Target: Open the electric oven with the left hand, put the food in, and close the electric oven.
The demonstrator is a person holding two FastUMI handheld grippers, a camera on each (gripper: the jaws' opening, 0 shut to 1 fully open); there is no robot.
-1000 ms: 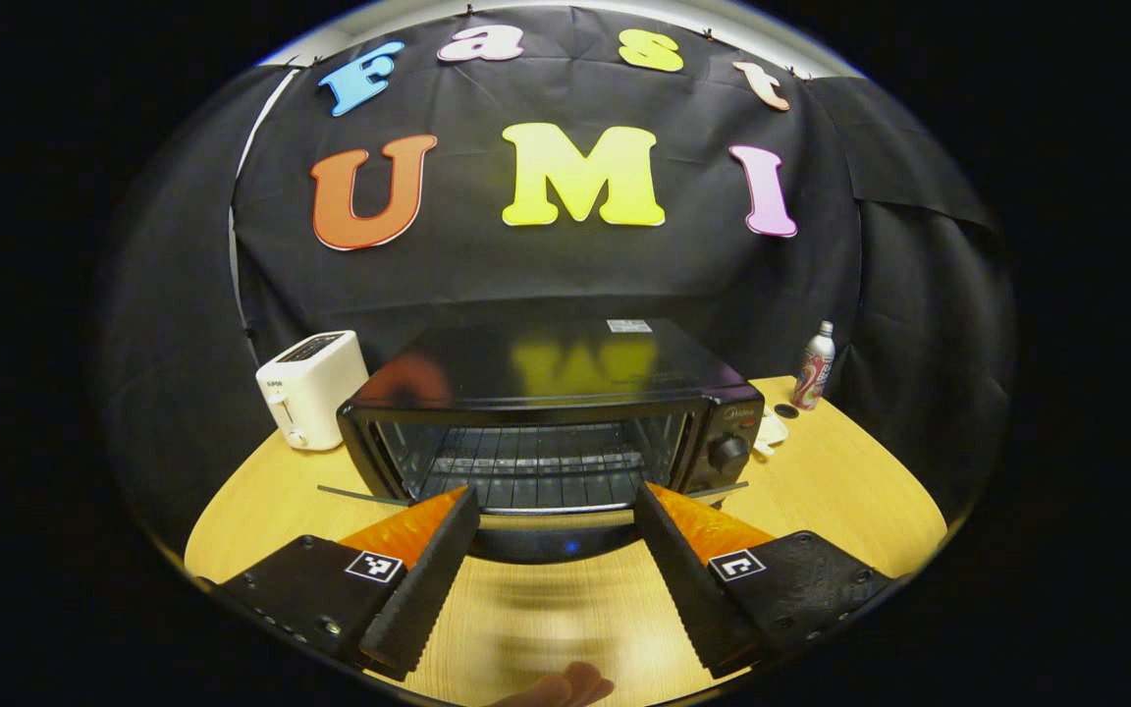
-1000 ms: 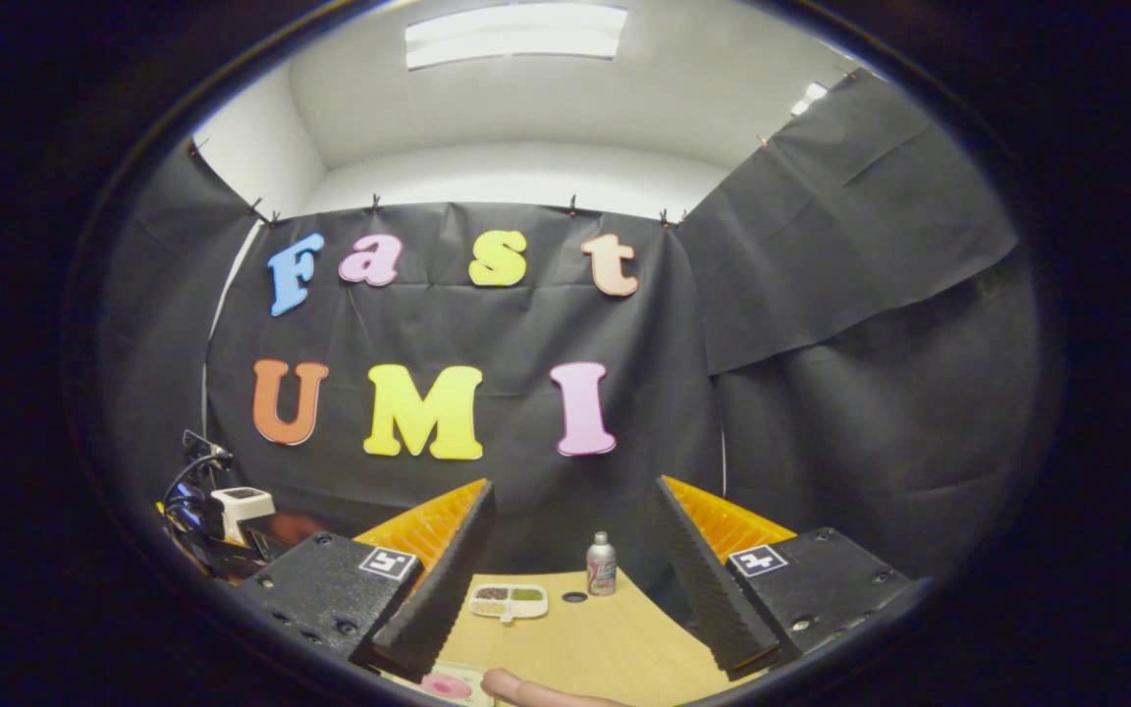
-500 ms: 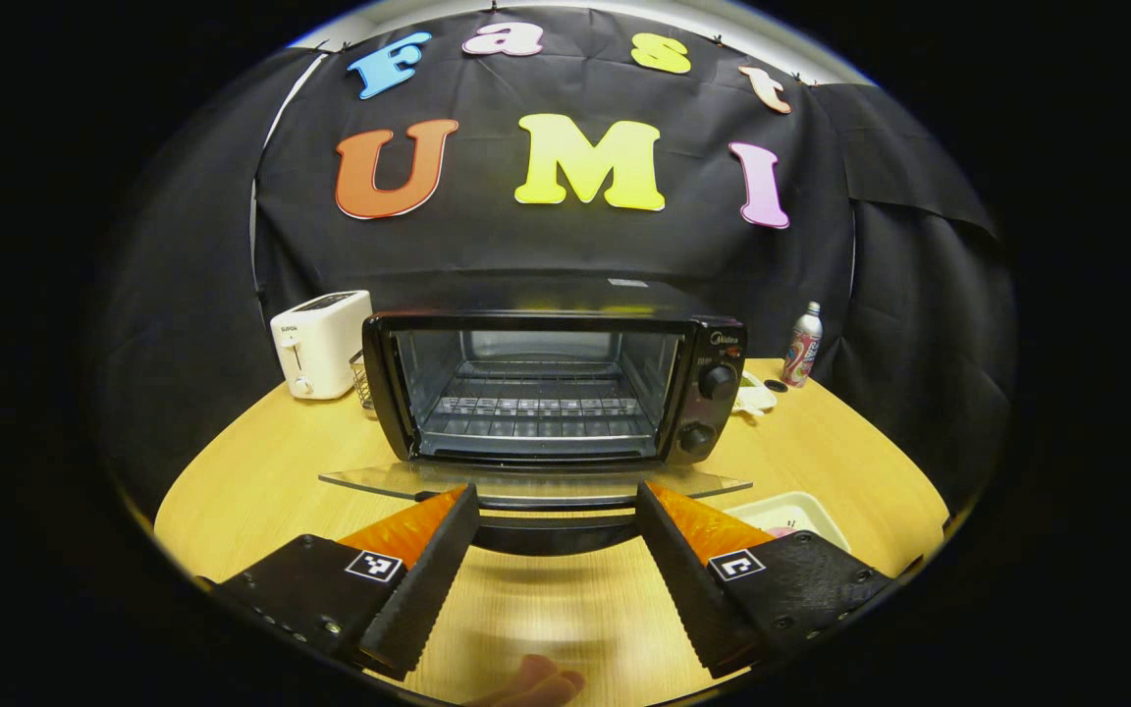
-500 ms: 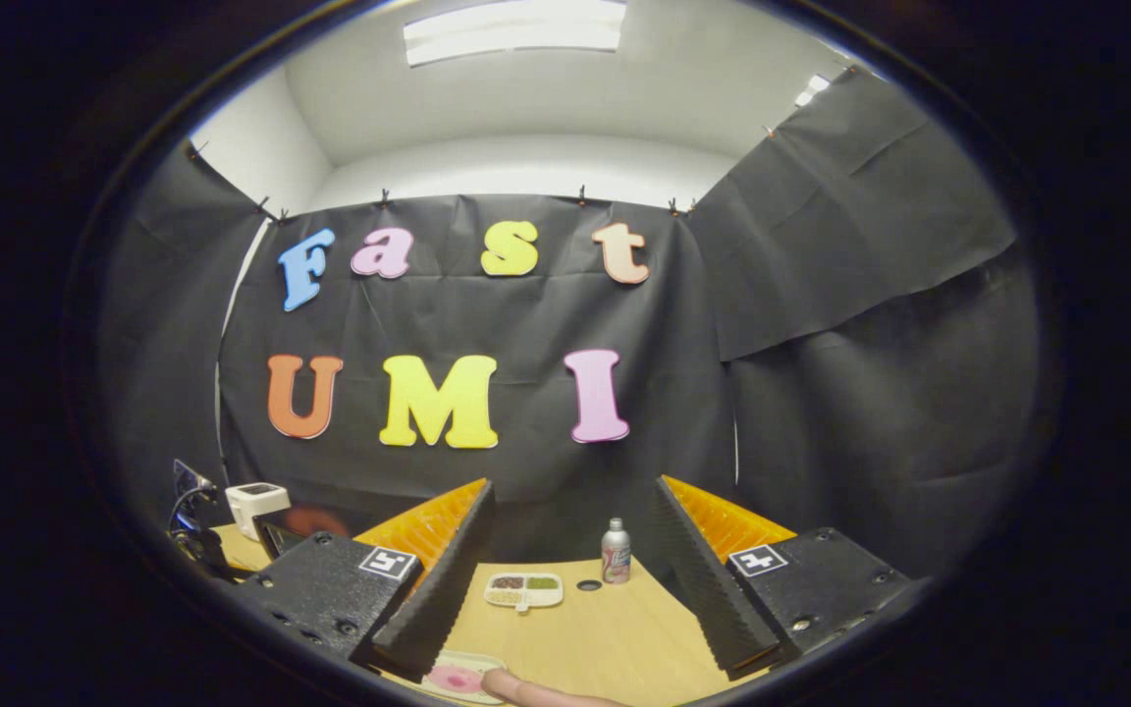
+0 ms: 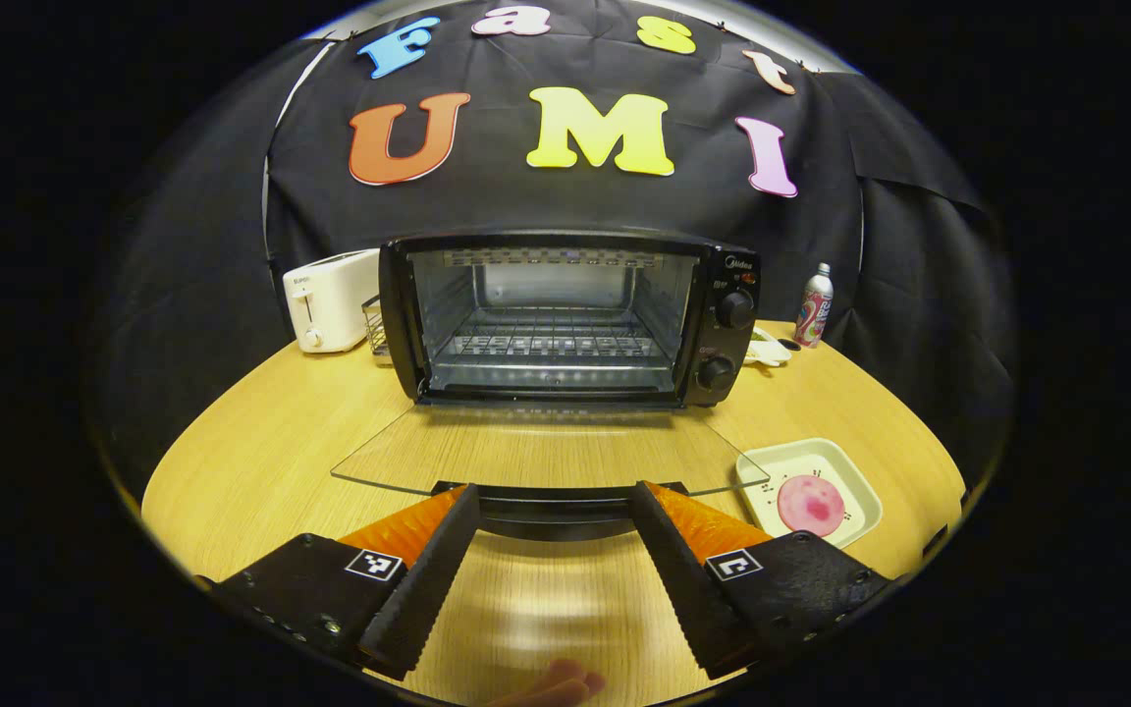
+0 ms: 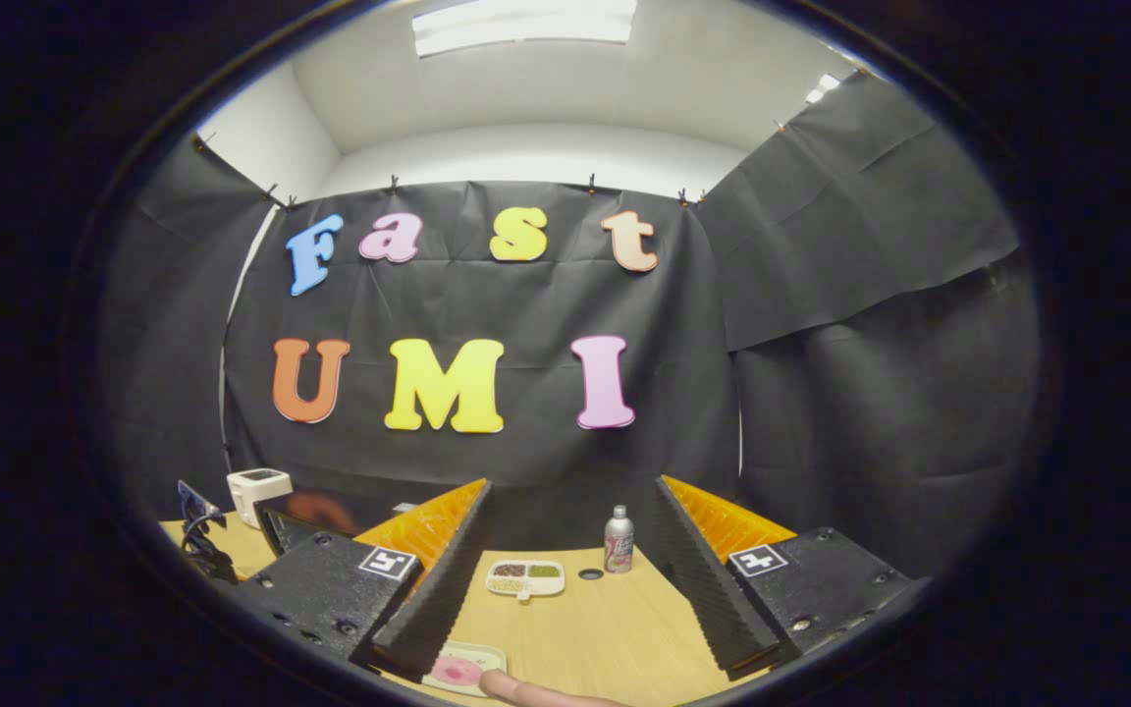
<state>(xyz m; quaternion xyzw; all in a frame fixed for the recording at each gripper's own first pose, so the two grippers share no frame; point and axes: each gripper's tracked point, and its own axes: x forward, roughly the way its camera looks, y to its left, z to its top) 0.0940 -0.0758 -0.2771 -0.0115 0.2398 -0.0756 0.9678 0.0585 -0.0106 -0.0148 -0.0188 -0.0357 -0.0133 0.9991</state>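
Oven mouth: the electric oven [image 5: 565, 314] is open, with only a bare rack inside.
Door: the glass door [image 5: 546, 454] lies flat before the mouth, and its handle sits between the left claw [image 5: 554, 506] fingers.
Right side: a plate with food [image 5: 809, 501] on the worktop [image 5: 261, 462].

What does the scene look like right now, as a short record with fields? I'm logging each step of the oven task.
oven: door folded fully down, rack inside bare
food: pink piece on a white tray, on the table right of the door
left claw: open, at the door's handle edge
right claw: open, holding nothing
other items: white toaster, can
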